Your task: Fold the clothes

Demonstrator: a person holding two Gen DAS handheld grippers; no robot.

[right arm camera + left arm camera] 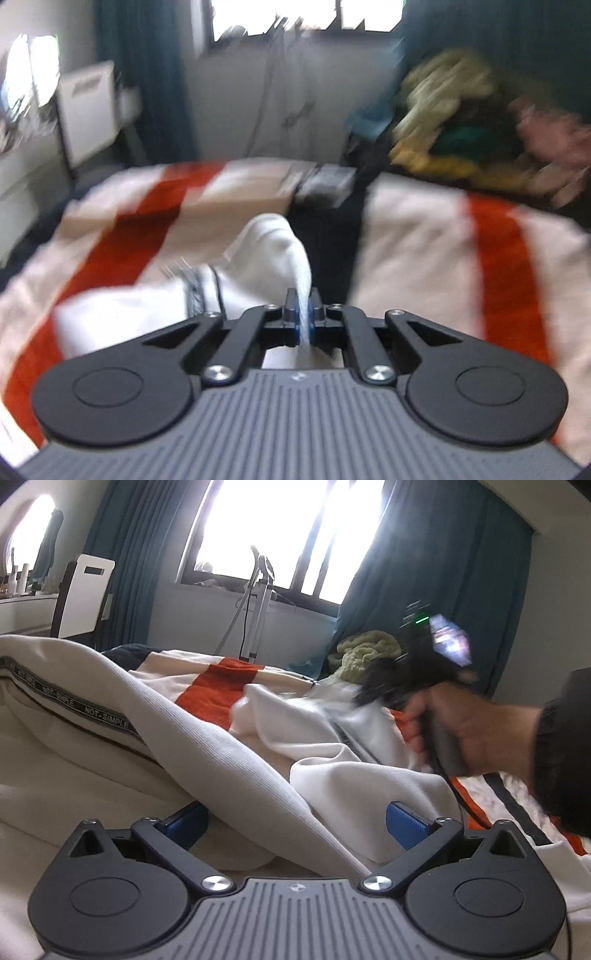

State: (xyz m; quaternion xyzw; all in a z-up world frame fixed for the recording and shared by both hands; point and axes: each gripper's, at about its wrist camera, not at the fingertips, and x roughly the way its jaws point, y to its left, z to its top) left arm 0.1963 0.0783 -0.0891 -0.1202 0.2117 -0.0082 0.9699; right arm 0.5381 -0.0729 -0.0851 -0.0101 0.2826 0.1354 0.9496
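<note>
Right gripper (pixel 303 310) clamped on cream garment (pixel 266 251) edge, cloth trailing ahead-left. Left gripper (pixel 295 823) spread wide, straddling garment fold running diagonally; left nearer bulk.

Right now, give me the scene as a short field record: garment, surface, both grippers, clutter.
garment: cream ribbed knit garment with a grey "NOT-SIMPLE" printed tape trim, lying rumpled
surface: bed cover with cream, orange and dark stripes
left gripper: open, blue pads either side of a fold of the garment
right gripper: shut on a pinch of the garment, view blurred
right hand: holding the right gripper's handle
clutter: yellow-green fuzzy fabric pile at the bed's far end
</note>
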